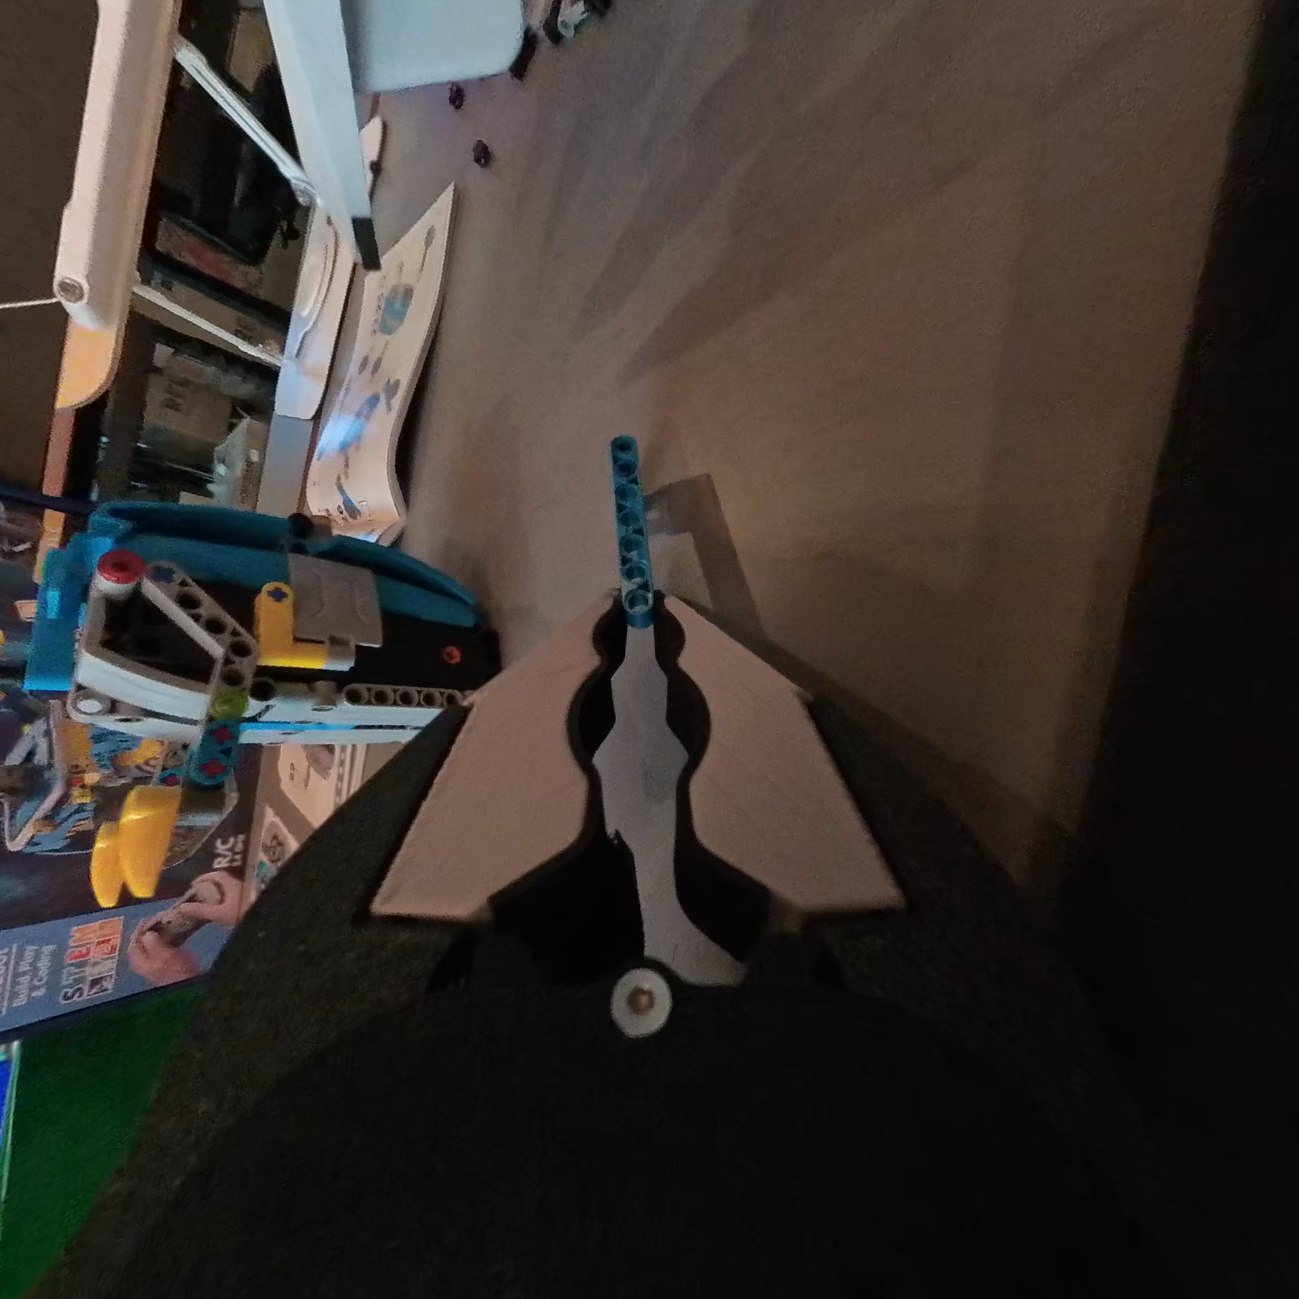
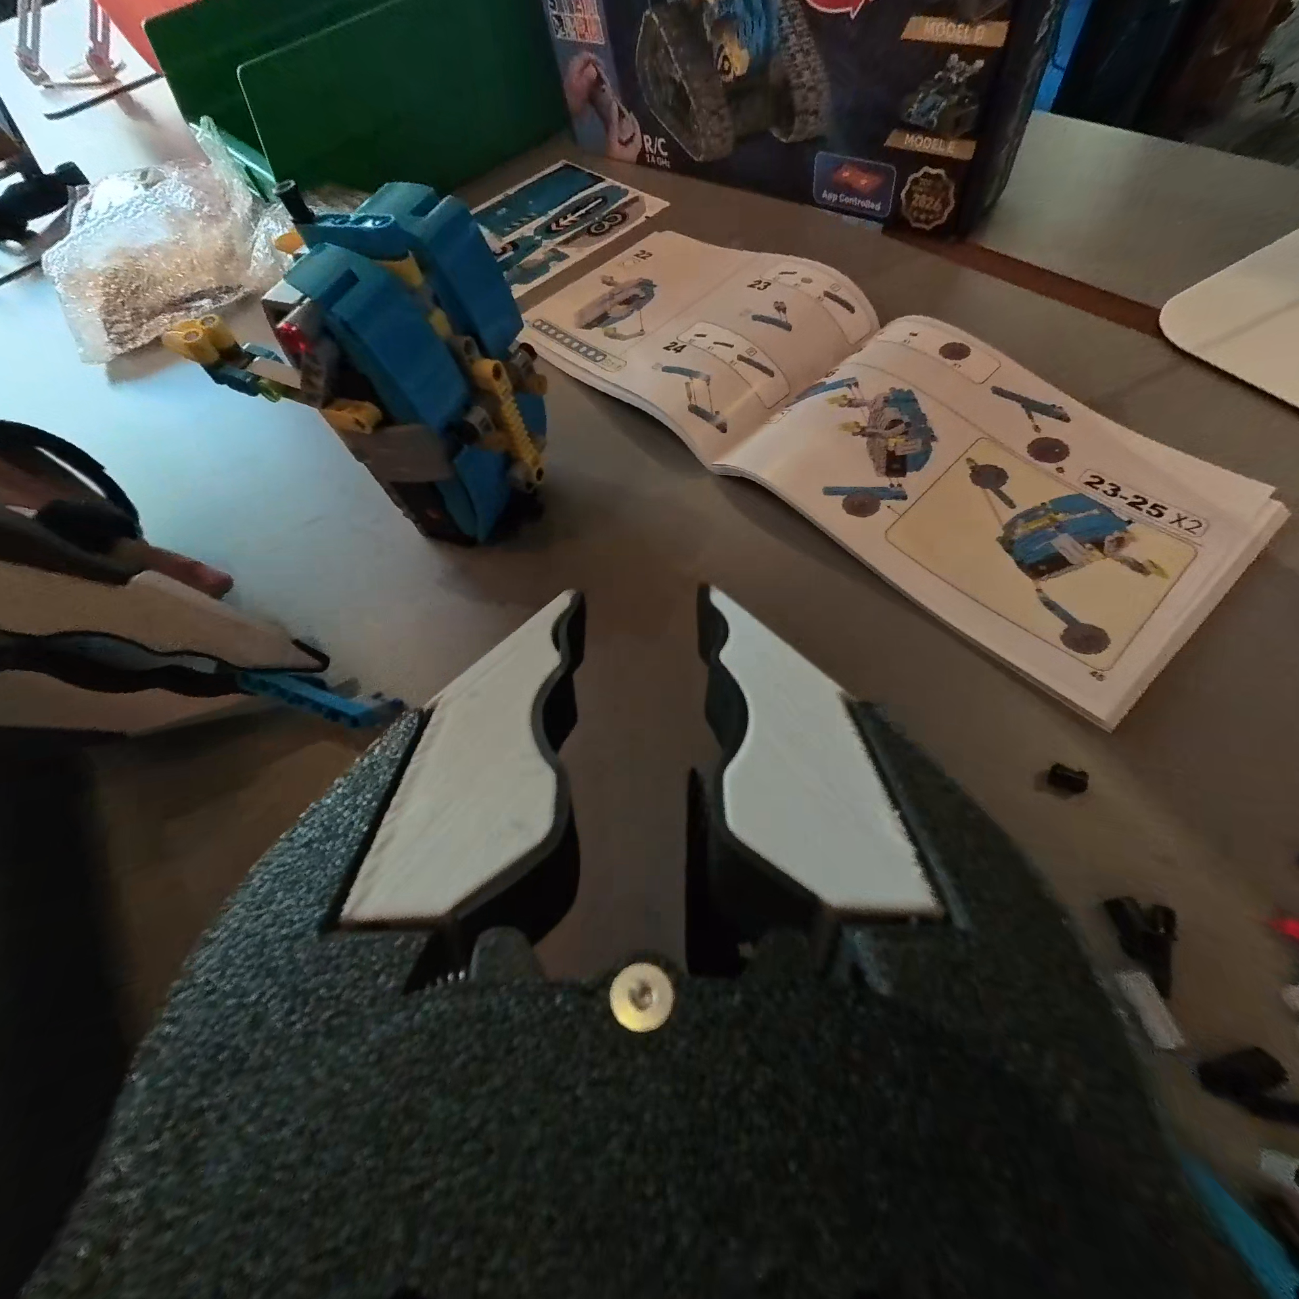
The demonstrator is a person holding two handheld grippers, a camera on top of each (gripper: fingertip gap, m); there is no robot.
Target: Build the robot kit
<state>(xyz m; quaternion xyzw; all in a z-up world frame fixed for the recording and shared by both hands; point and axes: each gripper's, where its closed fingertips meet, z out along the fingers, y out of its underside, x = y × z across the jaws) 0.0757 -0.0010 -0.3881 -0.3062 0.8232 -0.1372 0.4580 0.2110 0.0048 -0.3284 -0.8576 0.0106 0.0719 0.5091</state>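
The table [image 2: 703, 548] carries a printed box [image 2: 808, 105], an open booklet [image 2: 914, 450] and an upright blue brick model [image 2: 415, 365], likely fragile. The right gripper [image 2: 641, 604] hovers, jaws released. The left gripper [image 1: 638, 604] pinches one end of a light, stiff blue beam [image 1: 630, 520] above the table.

Left wrist view: rolled sideways, close above grey tabletop [image 1: 879, 281], facing along it. Right wrist view: upright, higher, angled down across same table. Shared: blue-and-yellow brick-built model [image 1: 281, 632] [image 2: 415, 379], open white instruction booklet [image 1: 383, 365] [image 2: 914, 436], dark printed box [image 1: 105, 935] [image 2: 808, 91].
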